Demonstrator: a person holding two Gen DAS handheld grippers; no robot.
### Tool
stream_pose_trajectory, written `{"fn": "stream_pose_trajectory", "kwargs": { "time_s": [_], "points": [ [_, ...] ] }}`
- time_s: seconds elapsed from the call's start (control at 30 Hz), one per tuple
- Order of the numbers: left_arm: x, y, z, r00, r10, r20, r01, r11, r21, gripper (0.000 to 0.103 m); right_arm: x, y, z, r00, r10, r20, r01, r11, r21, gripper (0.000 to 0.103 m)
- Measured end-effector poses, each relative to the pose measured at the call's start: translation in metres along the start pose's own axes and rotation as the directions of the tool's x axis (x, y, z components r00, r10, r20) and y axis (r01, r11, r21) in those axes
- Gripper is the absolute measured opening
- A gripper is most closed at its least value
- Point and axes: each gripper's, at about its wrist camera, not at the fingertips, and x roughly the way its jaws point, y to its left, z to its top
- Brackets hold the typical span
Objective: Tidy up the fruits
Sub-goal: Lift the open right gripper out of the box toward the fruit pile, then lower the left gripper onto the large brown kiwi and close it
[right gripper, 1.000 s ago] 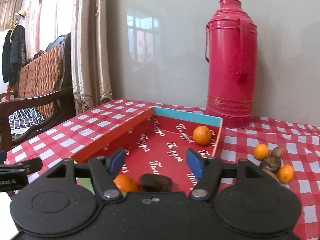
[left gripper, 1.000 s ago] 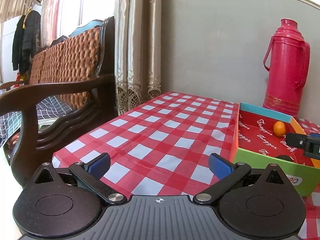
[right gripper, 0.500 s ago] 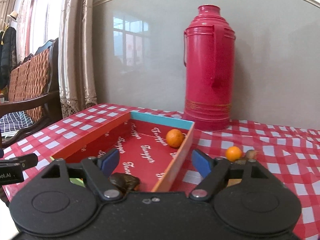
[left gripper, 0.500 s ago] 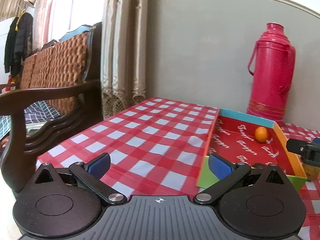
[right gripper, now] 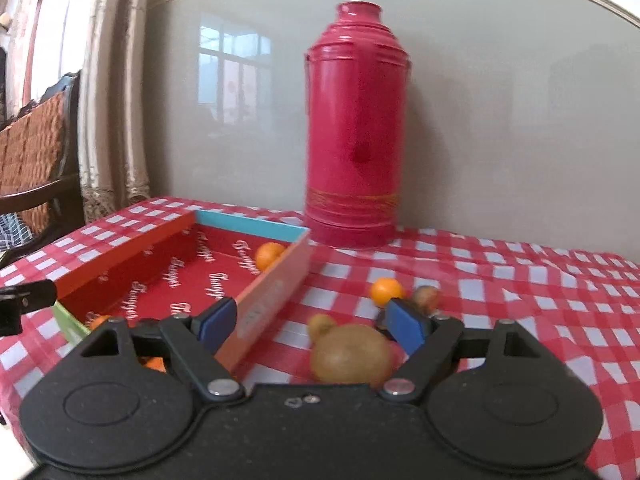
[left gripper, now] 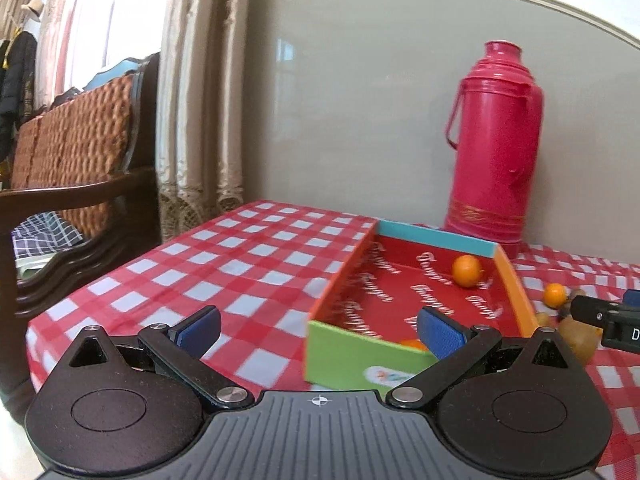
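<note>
Item: kiwi, brown, fuzzy, egg-shaped, lying loose on the checked tablecloth just outside the long orange wall of the box. Handling, as judged: light, firm but bruisable, skin rough enough not to slip; best taken across its short middle with a gentle squeeze. Position: low between the fingers of the right gripper, nearer the right-hand pad, no pad touching it. Right gripper: jaws wide, having just been opening, holding nothing. Left gripper: jaws wide, empty, poised over the green near end of the box. Further stock: a small orange and a dark nut-like fruit on the cloth beyond; one orange at the far end of the box, more orange fruit at its near end, partly hidden. Red thermos stands behind.
</note>
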Motion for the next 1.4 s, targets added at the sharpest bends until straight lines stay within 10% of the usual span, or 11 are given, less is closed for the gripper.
{"fn": "stream_pose_trajectory", "kwargs": {
  "time_s": [0.93, 1.4],
  "points": [
    [-0.024, -0.165, -0.014, 0.939, -0.338, 0.065, 0.315, 0.921, 0.228, 0.103, -0.031, -0.134, -0.026, 0.973, -0.229, -0.025, 0.23, 0.958, 0.17, 0.081],
    [0.009, -0.206, -0.027, 0.952, -0.296, -0.082, 0.307, 0.93, 0.201, 0.103, -0.043, -0.175, -0.041, 0.945, -0.317, -0.078, 0.326, 0.922, 0.208, 0.081]
  ]
}}
